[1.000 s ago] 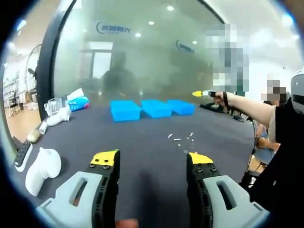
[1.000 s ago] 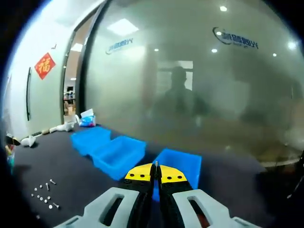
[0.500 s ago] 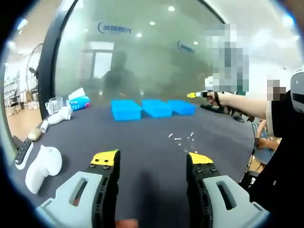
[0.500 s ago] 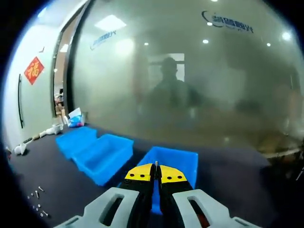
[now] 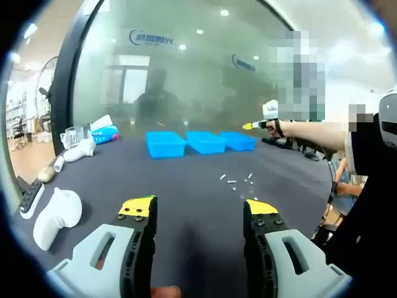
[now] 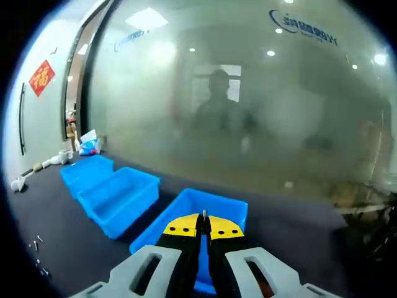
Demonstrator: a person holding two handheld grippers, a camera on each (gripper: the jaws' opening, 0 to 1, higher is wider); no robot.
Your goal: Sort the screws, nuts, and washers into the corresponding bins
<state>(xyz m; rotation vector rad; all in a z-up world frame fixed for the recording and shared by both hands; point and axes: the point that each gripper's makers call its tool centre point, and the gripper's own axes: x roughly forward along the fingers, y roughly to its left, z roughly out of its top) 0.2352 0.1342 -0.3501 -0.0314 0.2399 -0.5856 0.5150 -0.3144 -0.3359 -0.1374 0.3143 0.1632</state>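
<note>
In the left gripper view, we see our left gripper (image 5: 200,208) low in the frame, its yellow-tipped jaws spread wide with nothing between them, held above the dark grey worktop (image 5: 186,186). A little above and to the right of the jaws, near the centre of the frame, lies a small scatter of silvery screws, nuts and washers (image 5: 239,182), too small for us to tell apart. Further up, at the middle of the frame, three bright blue plastic bins (image 5: 200,142) stand in a row in front of a frosted glass wall (image 5: 173,68). At the upper right, an outstretched arm holds the right gripper (image 5: 248,126), whose yellow tip sits just above the rightmost bin. At the lower left of the frame we see a white curved plastic object (image 5: 54,214) with a slim white remote control (image 5: 30,200) beside it, and higher up a clear glass mug (image 5: 71,136). In the right gripper view, the jaws of the right gripper (image 6: 203,225) rise from the bottom centre, pressed together, with a thin silvery piece (image 6: 203,215) standing up between the tips; we cannot tell which kind of part it is. Just behind the tips lies the nearest blue bin (image 6: 220,208), the other two running towards the left of the frame. A few loose parts dot the worktop at the lower left.
</note>
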